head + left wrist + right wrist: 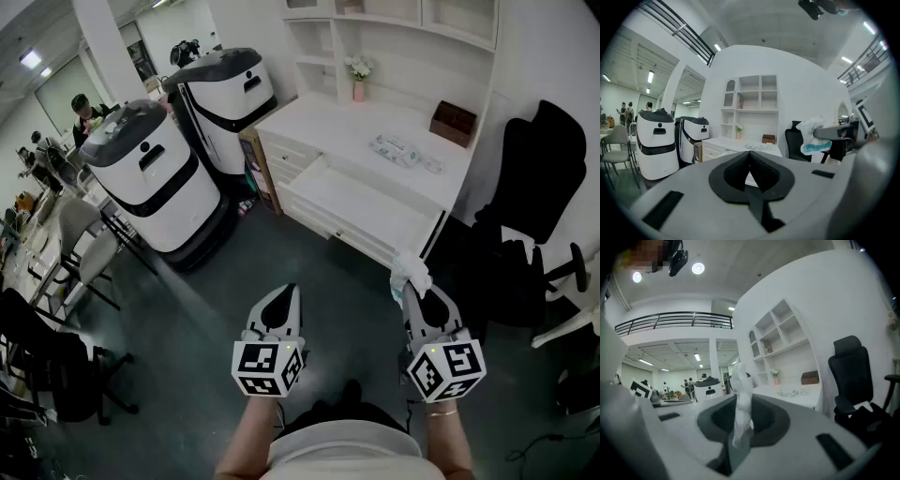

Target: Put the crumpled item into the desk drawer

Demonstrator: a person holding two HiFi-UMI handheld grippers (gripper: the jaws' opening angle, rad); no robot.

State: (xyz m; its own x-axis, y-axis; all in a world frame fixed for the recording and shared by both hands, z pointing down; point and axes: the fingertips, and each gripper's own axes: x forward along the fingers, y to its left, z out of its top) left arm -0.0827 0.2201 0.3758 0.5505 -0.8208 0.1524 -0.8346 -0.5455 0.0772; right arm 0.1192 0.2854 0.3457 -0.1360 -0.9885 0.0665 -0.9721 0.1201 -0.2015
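Right gripper [413, 292] clamping crumpled item [411, 270] — likely carrying step, short of open desk drawer [361, 204]. Left gripper [288, 292] pinched together, empty. Next move calling for reach over drawer — then release.

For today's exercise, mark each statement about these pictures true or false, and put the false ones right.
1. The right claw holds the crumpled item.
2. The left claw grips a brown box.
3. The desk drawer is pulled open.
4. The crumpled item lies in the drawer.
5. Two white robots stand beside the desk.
1. True: the right claw is shut on the crumpled item.
2. False: the left claw is shut and empty; the brown box sits on the desk.
3. True: the drawer is pulled open.
4. False: the item is in the right claw, short of the desk.
5. True: the white robots stand beside the desk.
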